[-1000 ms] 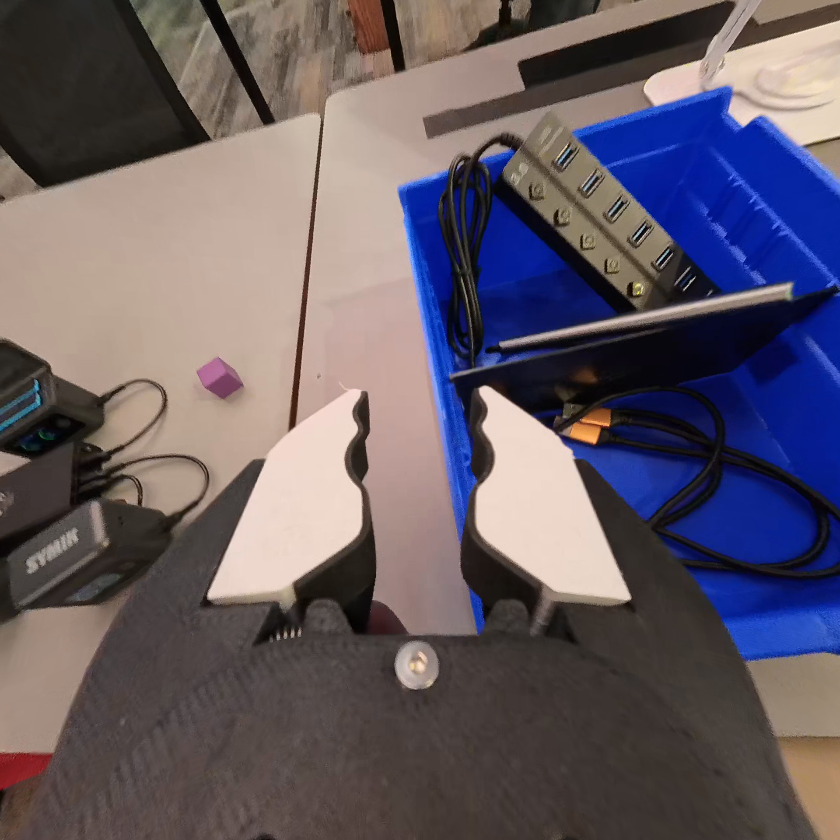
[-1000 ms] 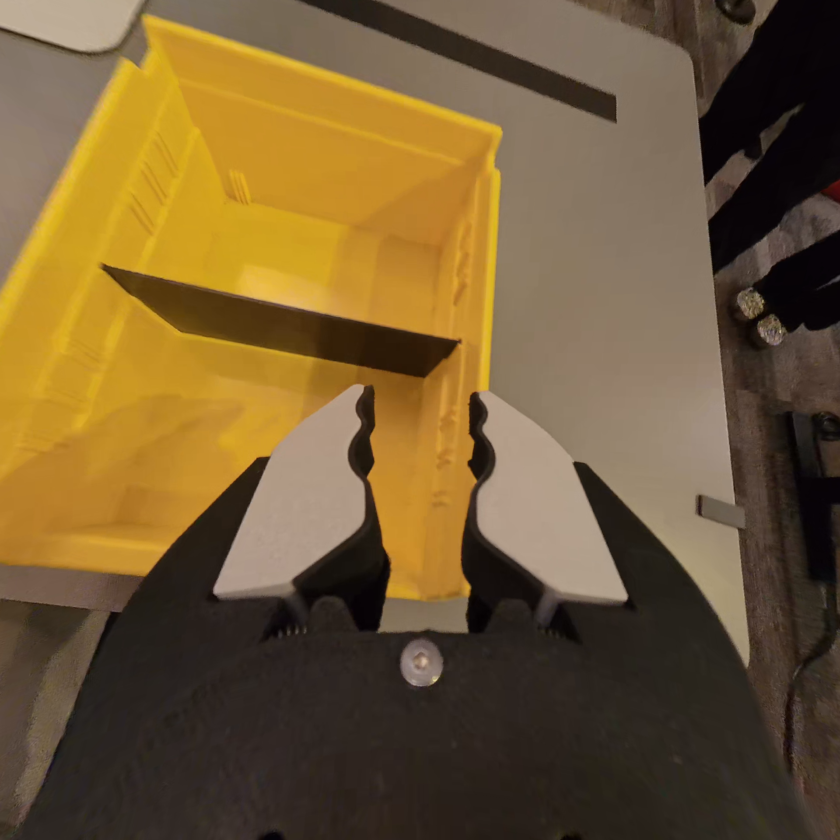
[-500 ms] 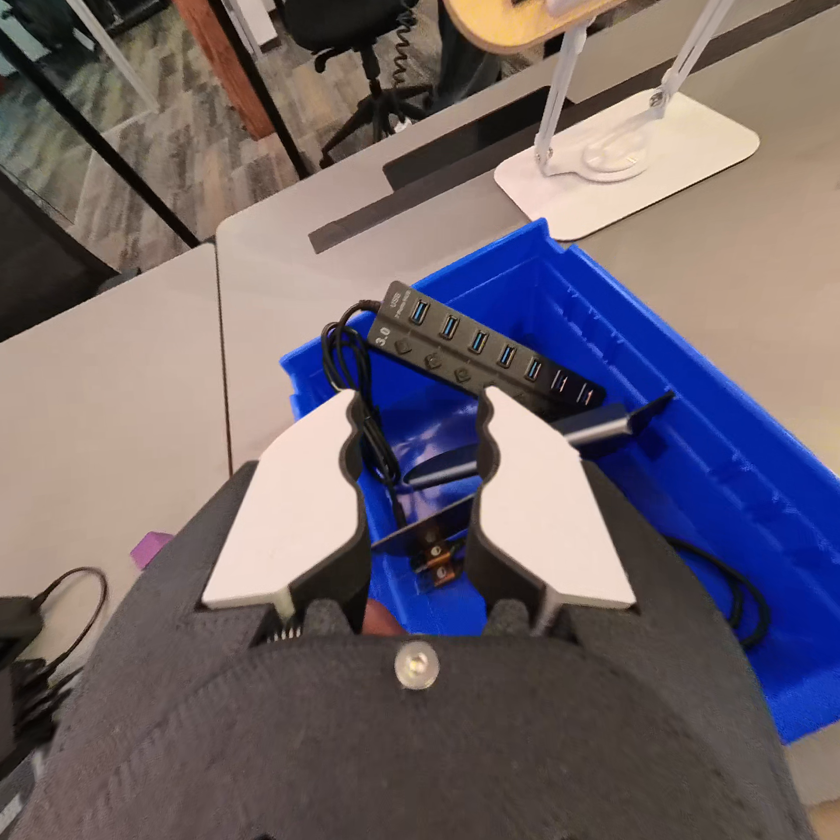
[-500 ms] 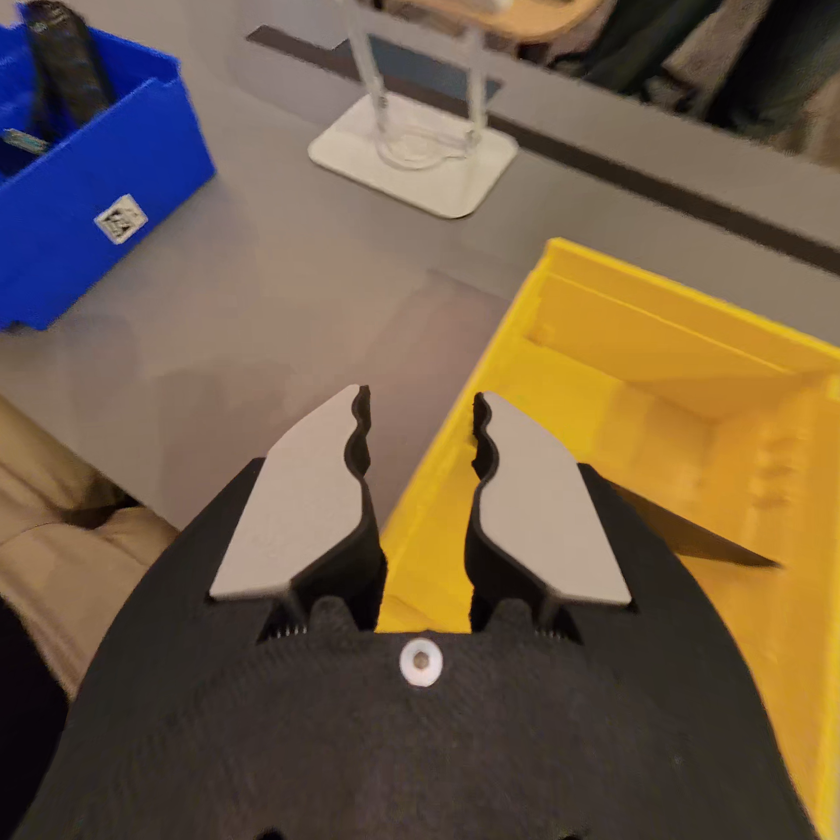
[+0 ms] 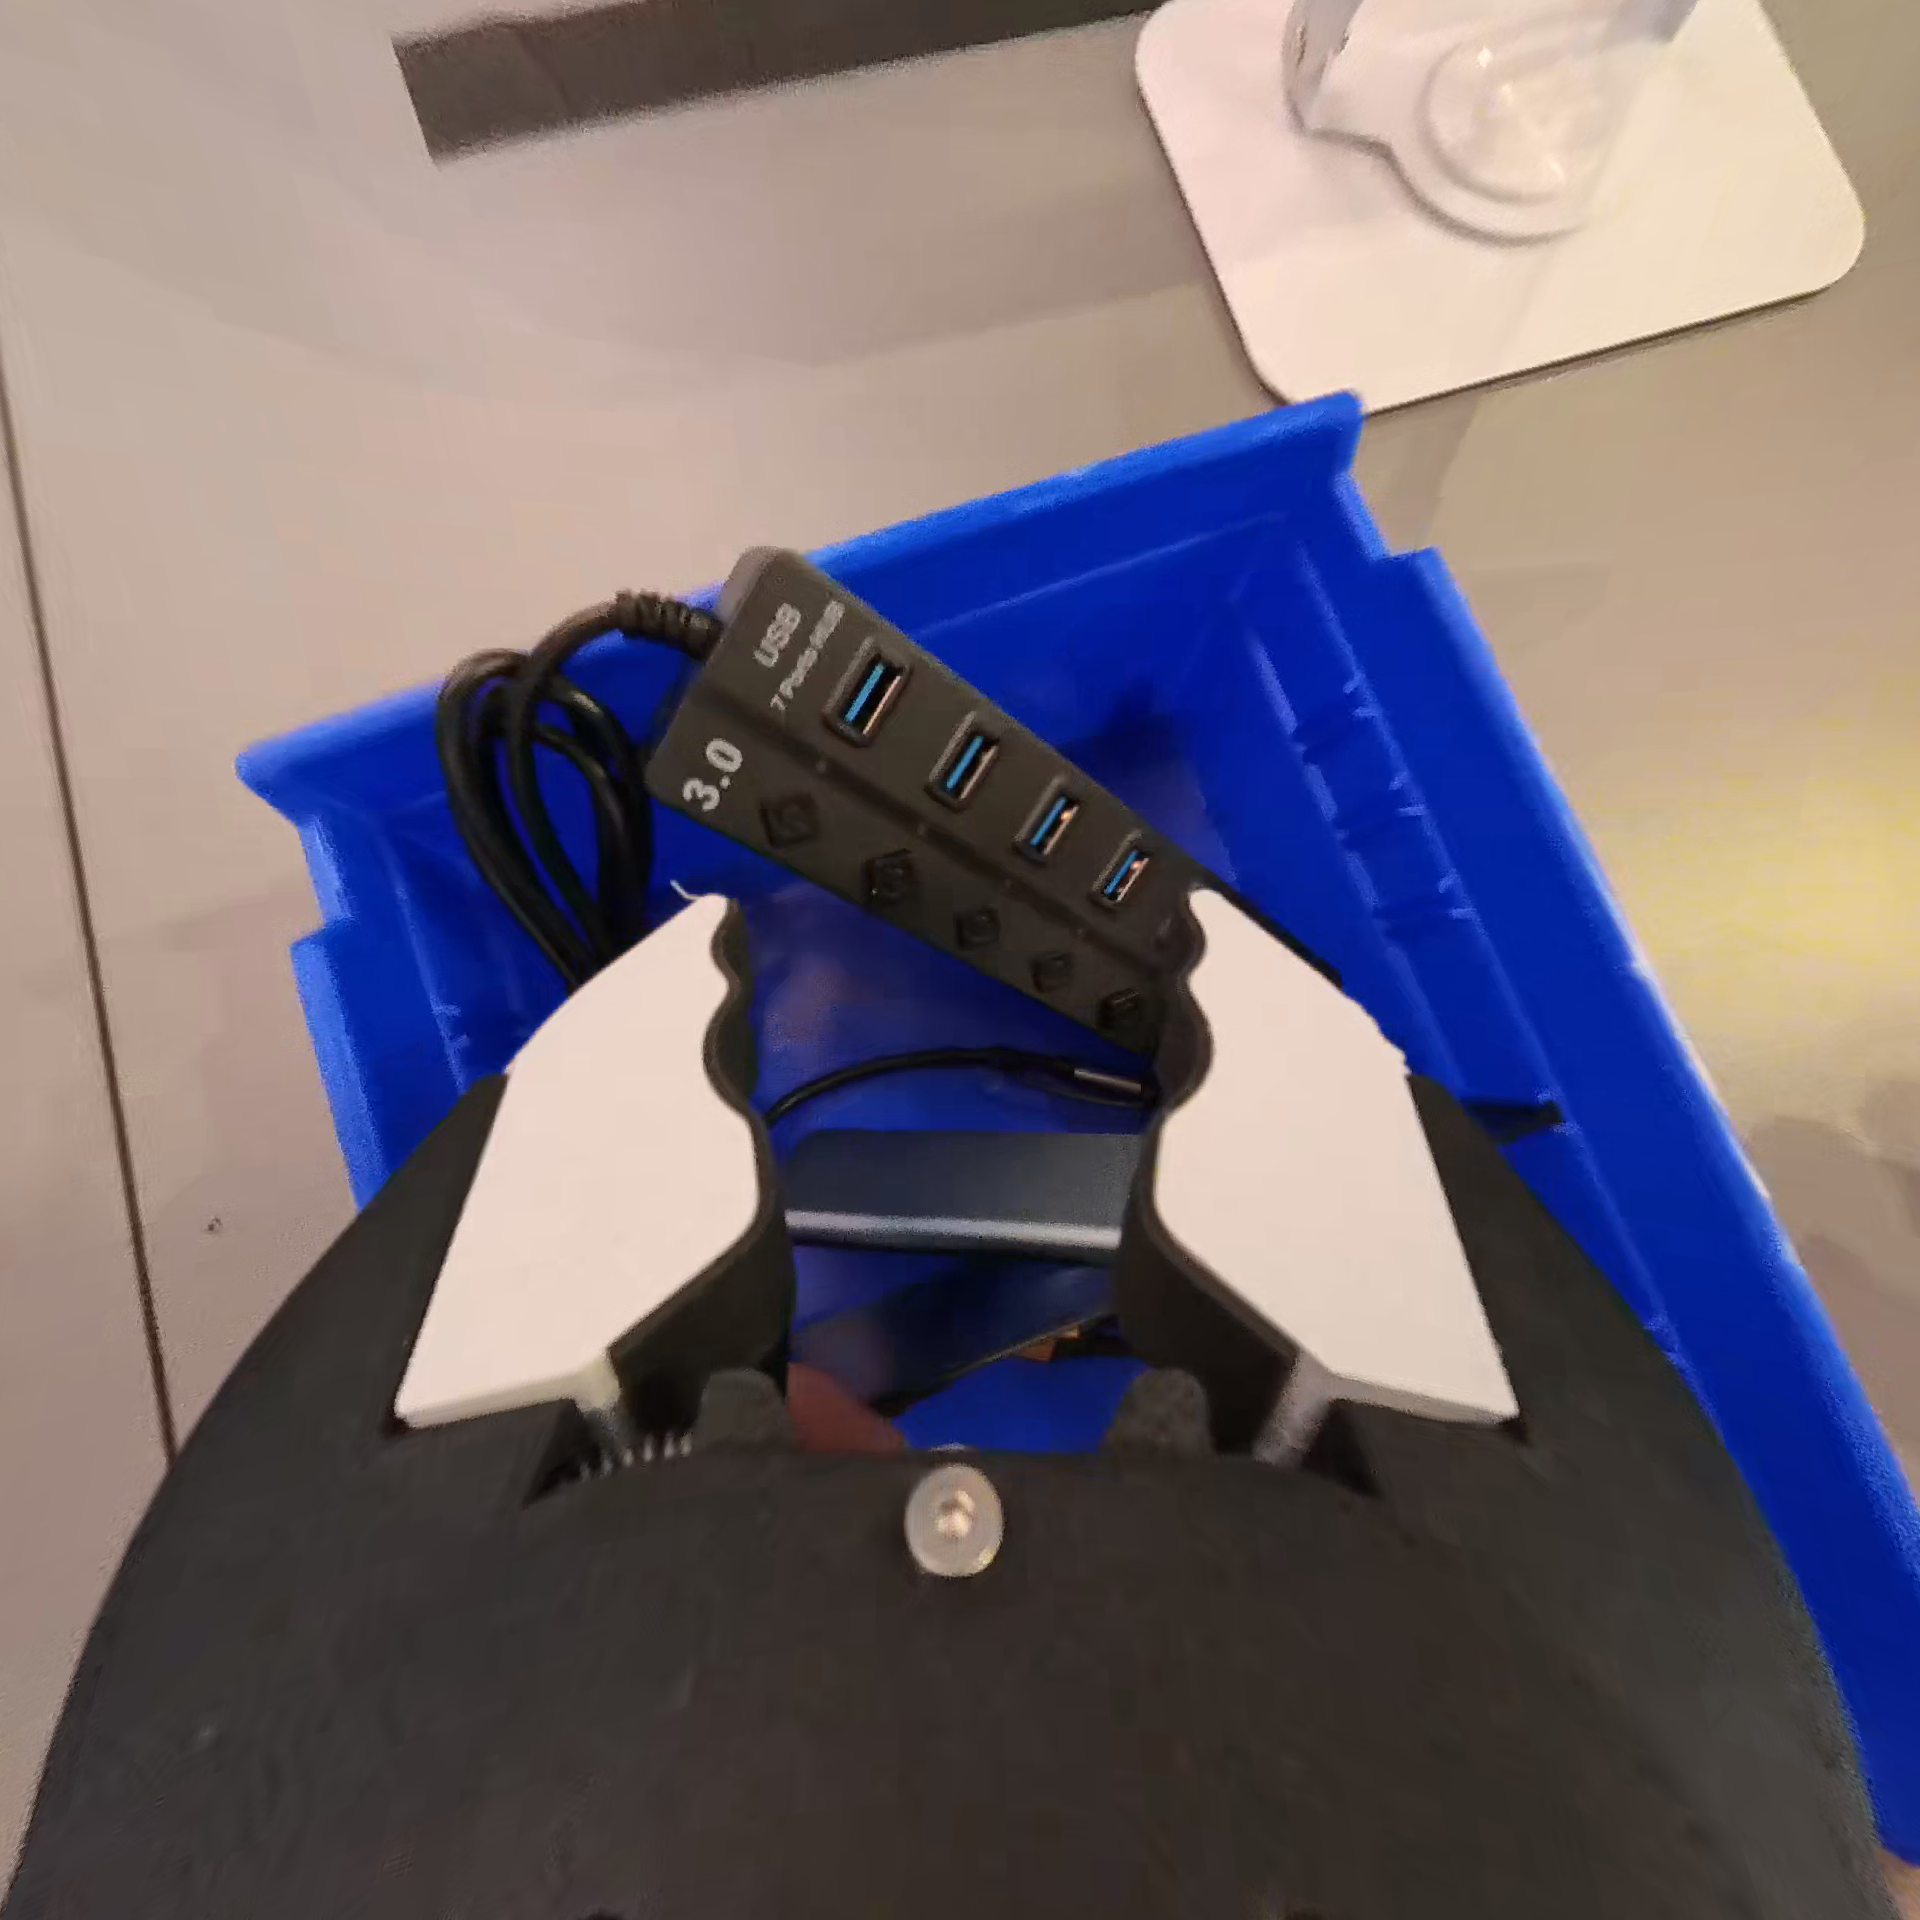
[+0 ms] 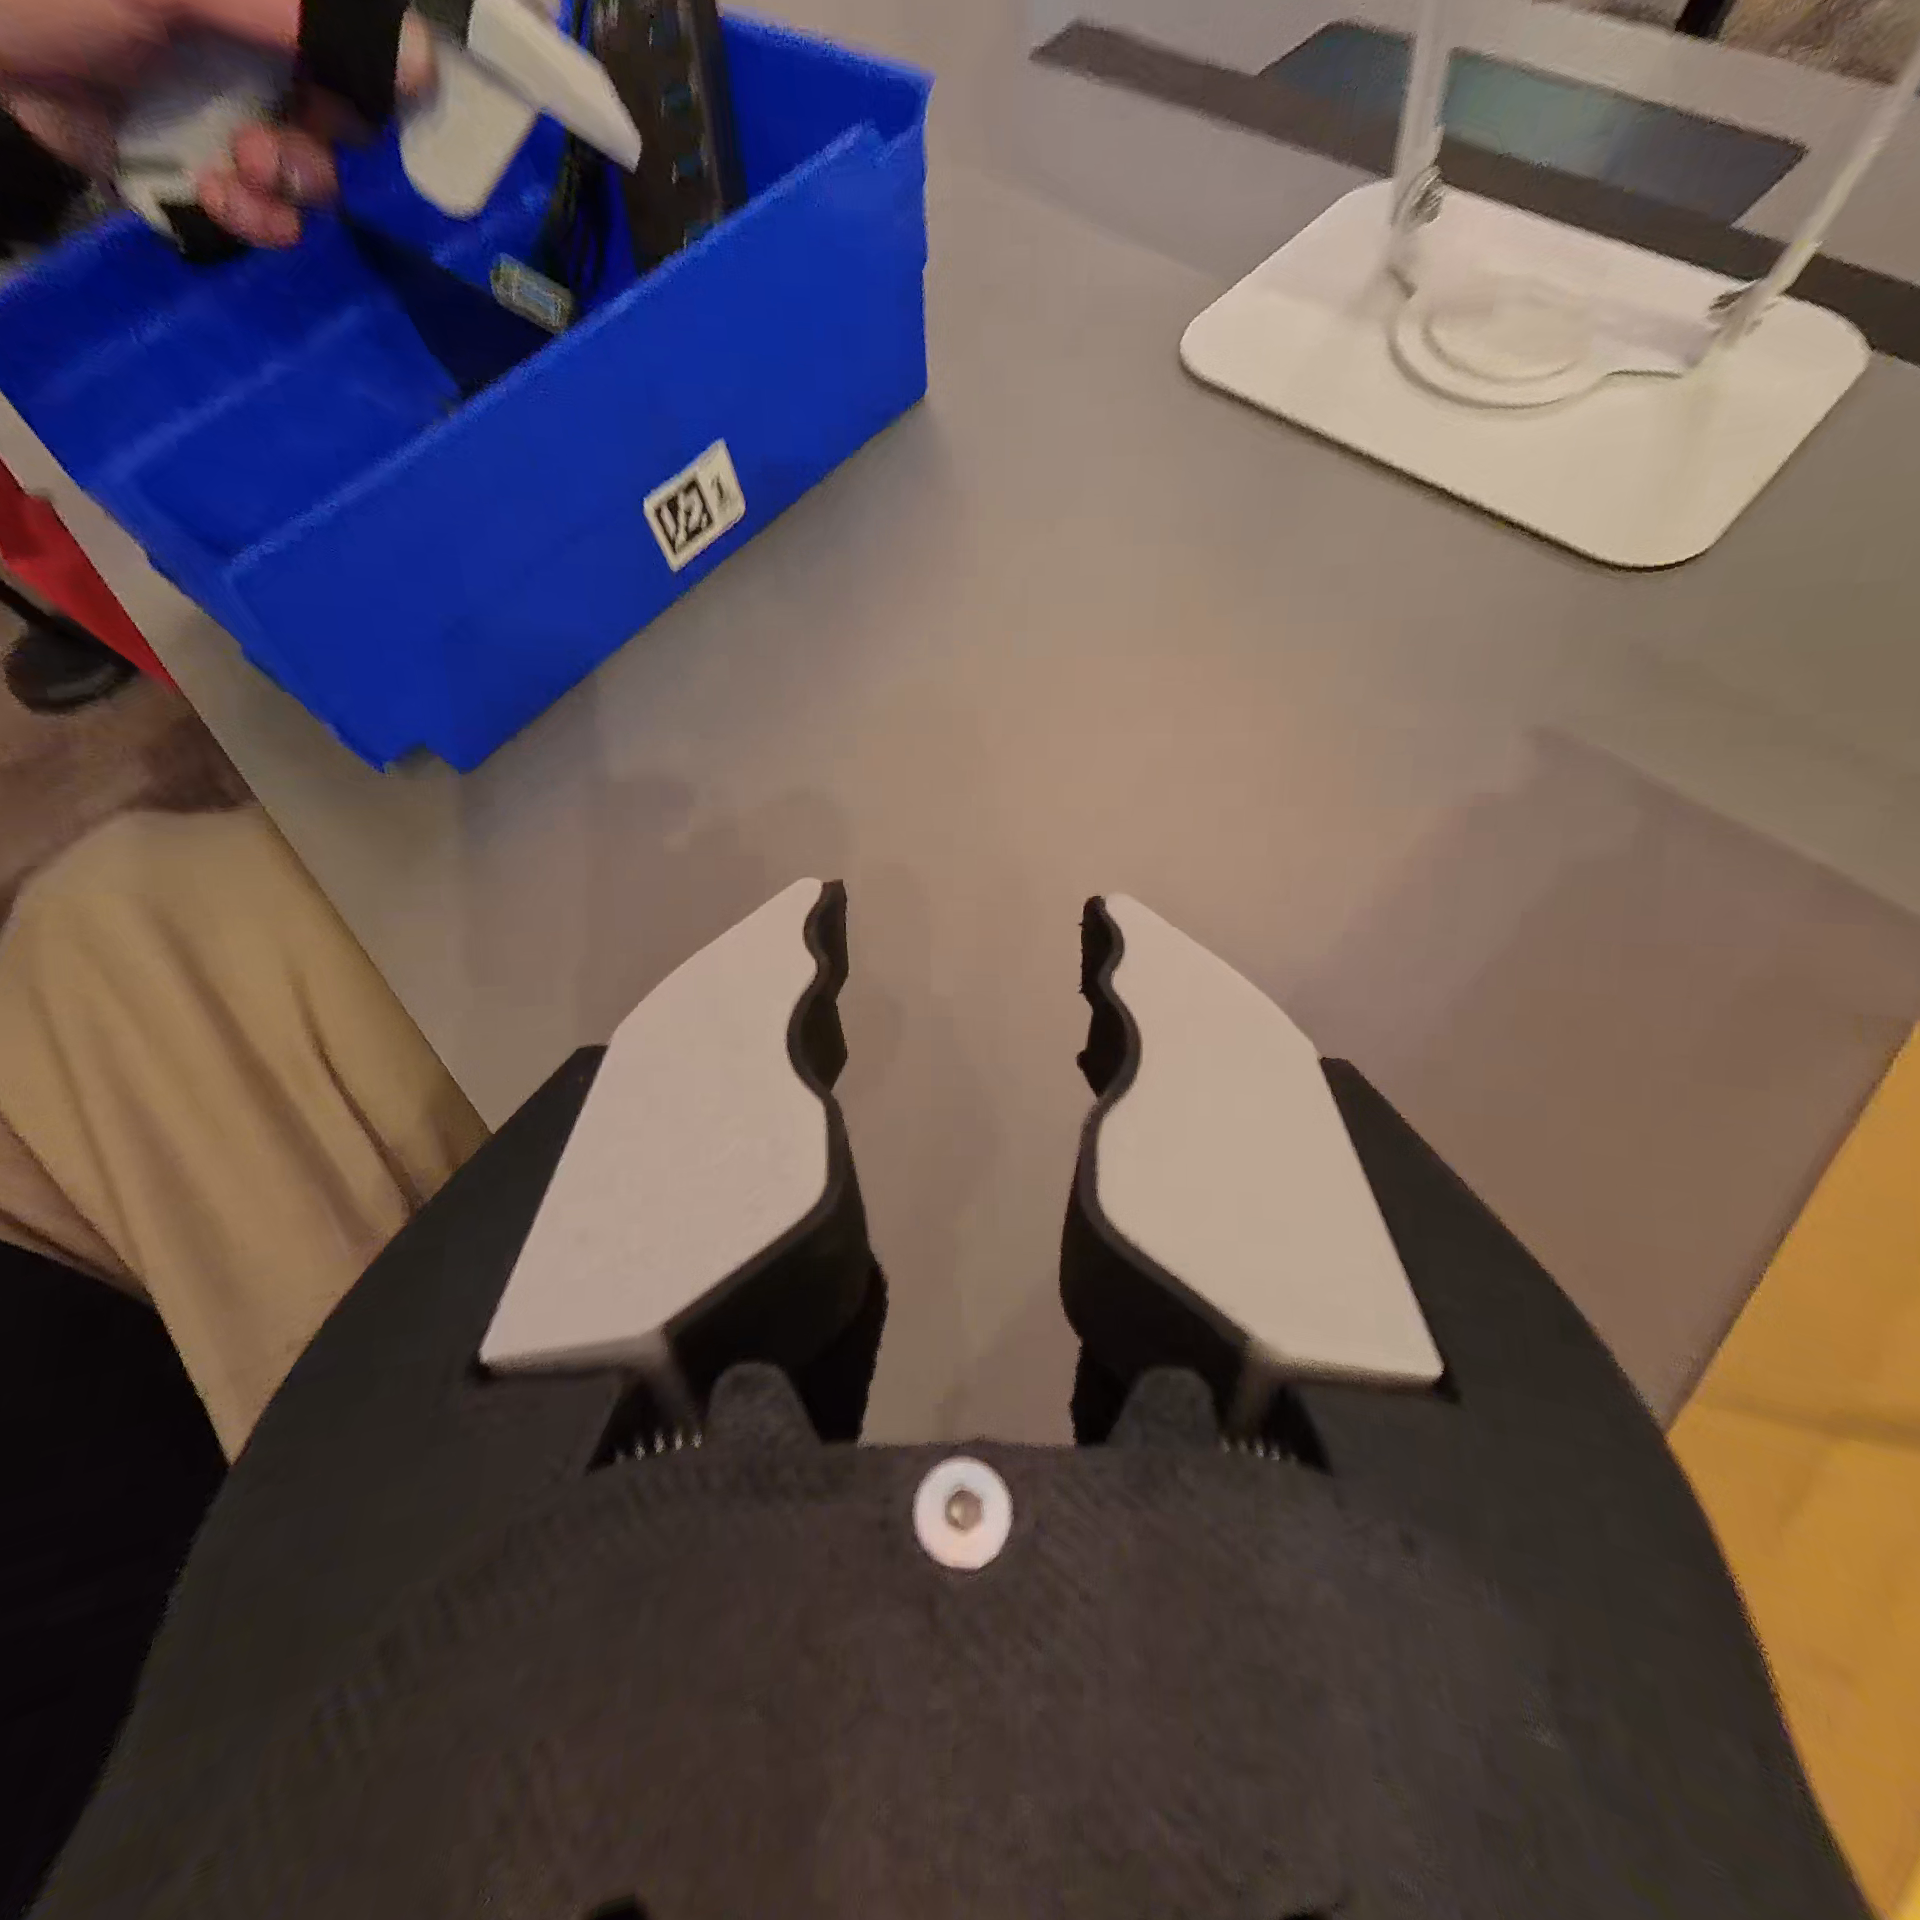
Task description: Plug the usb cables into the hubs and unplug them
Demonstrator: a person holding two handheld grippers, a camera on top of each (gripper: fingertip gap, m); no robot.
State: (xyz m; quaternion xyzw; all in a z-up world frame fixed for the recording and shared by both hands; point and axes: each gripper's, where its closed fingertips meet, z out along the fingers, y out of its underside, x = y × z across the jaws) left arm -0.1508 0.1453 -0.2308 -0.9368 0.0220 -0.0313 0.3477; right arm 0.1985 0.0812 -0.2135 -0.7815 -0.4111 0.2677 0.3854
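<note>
A black USB hub (image 5: 914, 800) with blue ports leans on the back wall of the blue bin (image 5: 1455, 831), its black cord (image 5: 540, 810) coiled at the left. My left gripper (image 5: 961, 914) is open wide and hovers over the bin, its right fingertip just in front of the hub's lower end. A dark divider (image 5: 956, 1184) crosses the bin under the jaws. My right gripper (image 6: 961, 904) is open and empty above the bare grey table. In the right wrist view the blue bin (image 6: 520, 499) stands at the upper left with the left gripper (image 6: 499, 114) and a hand above it.
A white lamp base (image 5: 1486, 187) stands behind the bin; it shows in the right wrist view (image 6: 1538, 395) at the upper right. A yellow bin's edge (image 6: 1829, 1455) lies at the right. A tan trouser leg (image 6: 156, 1091) is at the table's left edge. Left tips to right tips: about 35 centimetres.
My left gripper has moved in over the blue bin toward the hub and opened wider. My right gripper has swung left, away from the yellow bin, over the bare table.
</note>
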